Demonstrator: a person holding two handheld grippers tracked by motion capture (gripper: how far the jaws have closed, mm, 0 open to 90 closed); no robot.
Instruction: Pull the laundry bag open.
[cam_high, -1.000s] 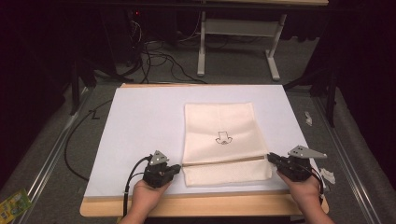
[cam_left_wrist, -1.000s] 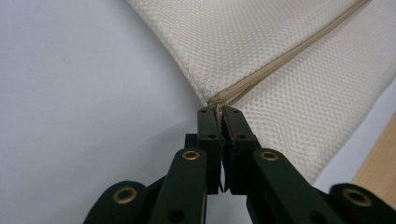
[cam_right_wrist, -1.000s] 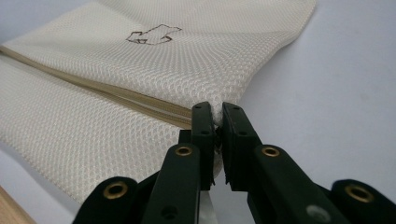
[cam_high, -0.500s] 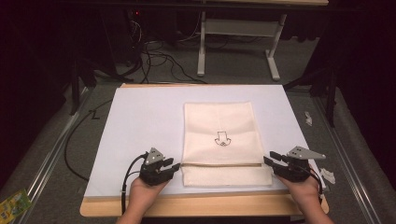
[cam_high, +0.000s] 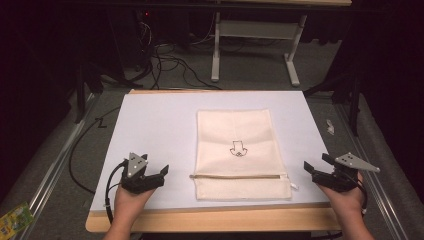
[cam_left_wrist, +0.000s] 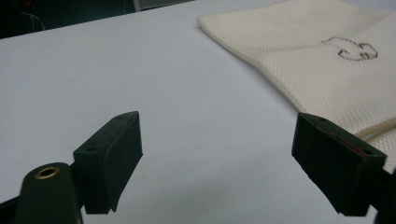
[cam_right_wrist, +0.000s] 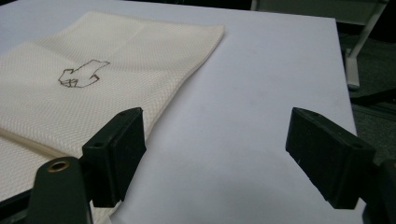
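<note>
A cream cloth pouch (cam_high: 238, 150) lies flat on the white table top (cam_high: 155, 125), with a small dark drawing (cam_high: 237, 149) at its middle and a zipper (cam_high: 235, 176) across its near end. My left gripper (cam_high: 159, 176) rests open on the table, left of the pouch and apart from it. My right gripper (cam_high: 316, 166) is open too, off the pouch's right edge. In the left gripper view the pouch (cam_left_wrist: 327, 60) lies beyond the right jaw. The right gripper view has the pouch (cam_right_wrist: 84, 88) to the left, behind the left jaw.
The table's wooden front edge (cam_high: 215, 220) runs just before the person's hands. A white scrap (cam_high: 330, 126) lies on the grey floor to the right. Cables (cam_high: 165, 60) and a desk frame (cam_high: 255, 45) stand behind the table. A green packet (cam_high: 12, 220) lies at the bottom left.
Both grippers have let go of the pouch's near end and drawn outward, left to the left and right to the right. The pouch now lies flat with its zipper showing.
</note>
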